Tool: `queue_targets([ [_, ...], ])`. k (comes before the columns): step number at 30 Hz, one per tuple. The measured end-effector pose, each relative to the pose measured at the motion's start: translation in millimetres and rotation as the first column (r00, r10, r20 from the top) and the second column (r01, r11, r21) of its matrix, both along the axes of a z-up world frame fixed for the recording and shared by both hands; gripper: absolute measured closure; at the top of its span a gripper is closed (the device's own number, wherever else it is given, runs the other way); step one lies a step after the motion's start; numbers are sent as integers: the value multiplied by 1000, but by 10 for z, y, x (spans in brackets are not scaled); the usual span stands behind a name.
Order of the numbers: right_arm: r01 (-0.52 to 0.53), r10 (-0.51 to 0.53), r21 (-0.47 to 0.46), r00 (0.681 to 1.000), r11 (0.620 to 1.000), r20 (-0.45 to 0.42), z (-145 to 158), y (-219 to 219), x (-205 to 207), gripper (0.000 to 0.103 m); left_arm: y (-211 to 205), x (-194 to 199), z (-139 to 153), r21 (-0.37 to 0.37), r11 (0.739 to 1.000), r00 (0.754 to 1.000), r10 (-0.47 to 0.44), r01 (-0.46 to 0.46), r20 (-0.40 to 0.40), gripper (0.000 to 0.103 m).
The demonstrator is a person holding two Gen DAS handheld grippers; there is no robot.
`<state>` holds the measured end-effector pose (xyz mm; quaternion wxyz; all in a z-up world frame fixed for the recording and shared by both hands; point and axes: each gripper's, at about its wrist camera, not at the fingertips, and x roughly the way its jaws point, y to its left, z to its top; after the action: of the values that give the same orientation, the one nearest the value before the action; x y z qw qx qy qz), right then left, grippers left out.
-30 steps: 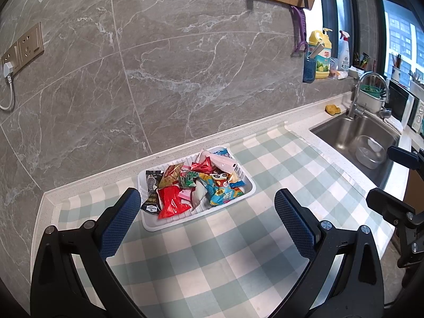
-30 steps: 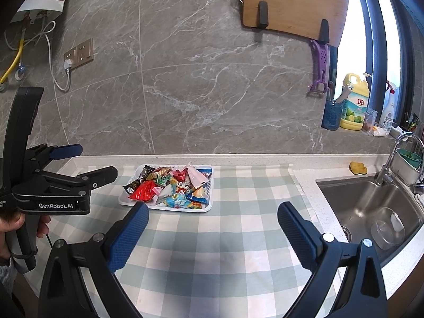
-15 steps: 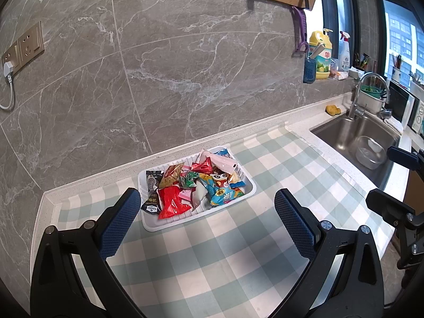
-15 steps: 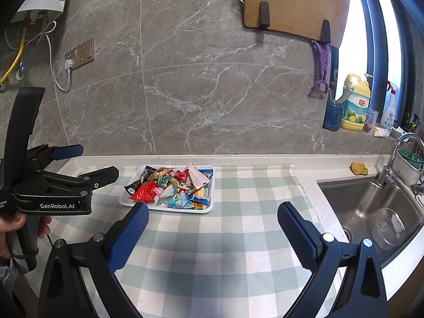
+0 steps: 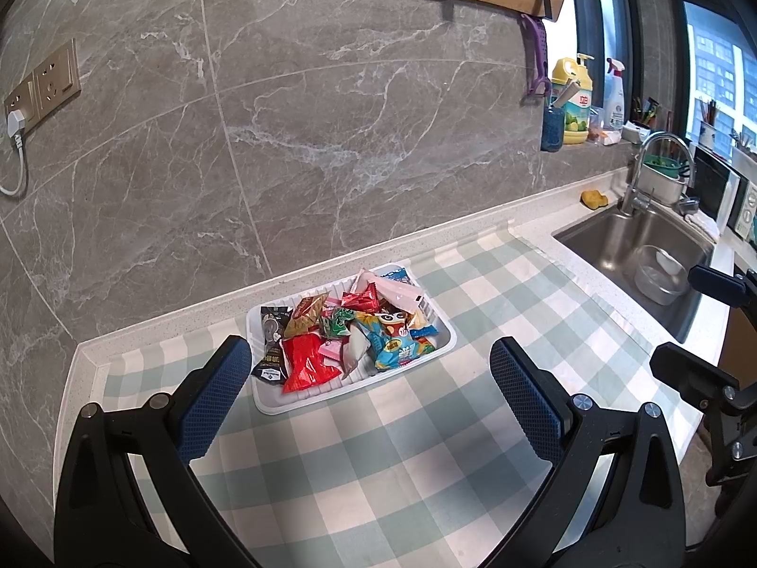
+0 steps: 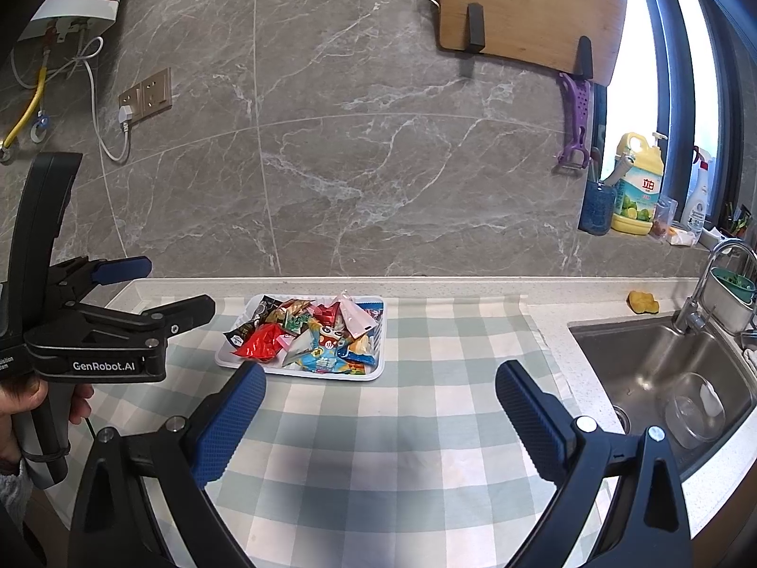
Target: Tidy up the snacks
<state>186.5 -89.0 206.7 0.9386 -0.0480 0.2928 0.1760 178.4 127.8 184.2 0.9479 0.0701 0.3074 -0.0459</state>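
Snack tray point(image 5: 303, 404) amid bare cloth point(image 5: 426, 449)

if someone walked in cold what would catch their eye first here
Probably the white tray, heaped with bright snack packets and standing on the green-checked cloth near the grey marble wall. Next, the two open blue-padded hand-held grippers: the left hand-held gripper and the right hand-held gripper, both short of the tray and holding nothing. To the right, the steel sink has a clear bowl in it.
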Motion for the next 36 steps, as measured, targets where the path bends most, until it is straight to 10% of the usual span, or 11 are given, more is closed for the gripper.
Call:
queue_targets([
  [27,-3,3,2,1000,1000,1,11,24,-17,3,-4,-6,42,-40,999,1000,-8,8,4,0],
  [36,-8,8,4,1000,1000,-1,3,39,-15,3,89,-168,114,-51,994,984,107,-101,139,0],
])
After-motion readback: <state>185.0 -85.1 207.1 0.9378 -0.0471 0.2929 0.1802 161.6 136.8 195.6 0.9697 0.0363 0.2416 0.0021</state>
